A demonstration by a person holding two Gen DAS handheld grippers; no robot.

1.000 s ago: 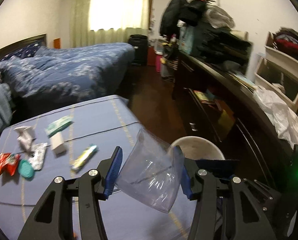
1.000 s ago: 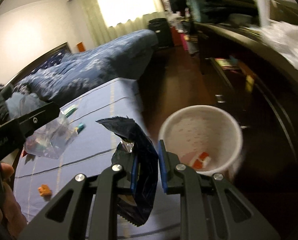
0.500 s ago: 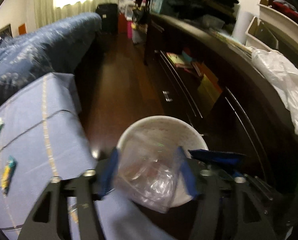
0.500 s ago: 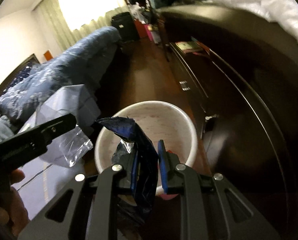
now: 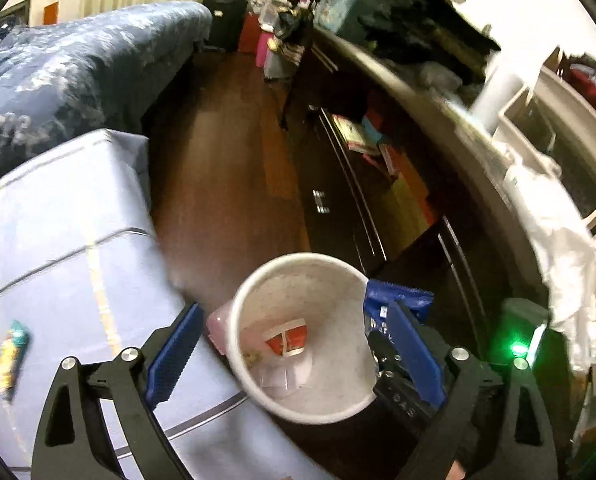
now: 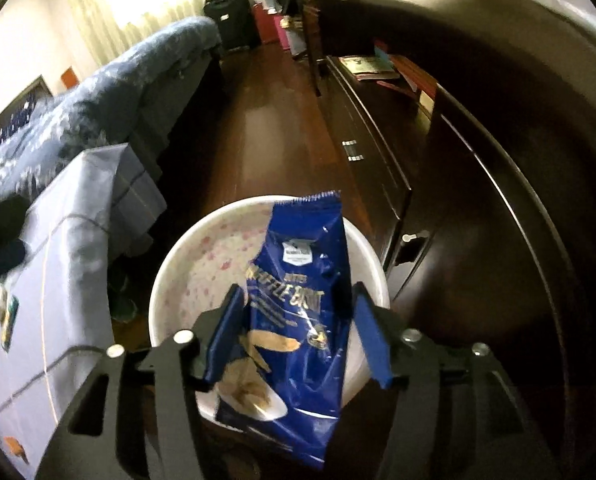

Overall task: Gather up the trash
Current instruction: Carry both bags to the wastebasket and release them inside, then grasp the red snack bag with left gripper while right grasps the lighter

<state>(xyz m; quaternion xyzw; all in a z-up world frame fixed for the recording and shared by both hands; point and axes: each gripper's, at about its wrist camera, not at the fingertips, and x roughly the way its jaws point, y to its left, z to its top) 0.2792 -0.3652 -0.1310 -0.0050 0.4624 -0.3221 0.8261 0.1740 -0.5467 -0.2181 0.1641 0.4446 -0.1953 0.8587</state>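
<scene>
Our right gripper point(image 6: 296, 334) hangs over the white bin point(image 6: 170, 264); its jaws are opening, released, with the blue snack bag point(image 6: 298, 296) loose between them. Our left gripper point(image 5: 294, 352) is opening above the bin, nothing between its 2 fingers.

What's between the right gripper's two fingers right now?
The blue snack bag, hanging over the white bin, shows in the right wrist view. The right gripper jaws are opening and its pads look clear of the bag.
</scene>
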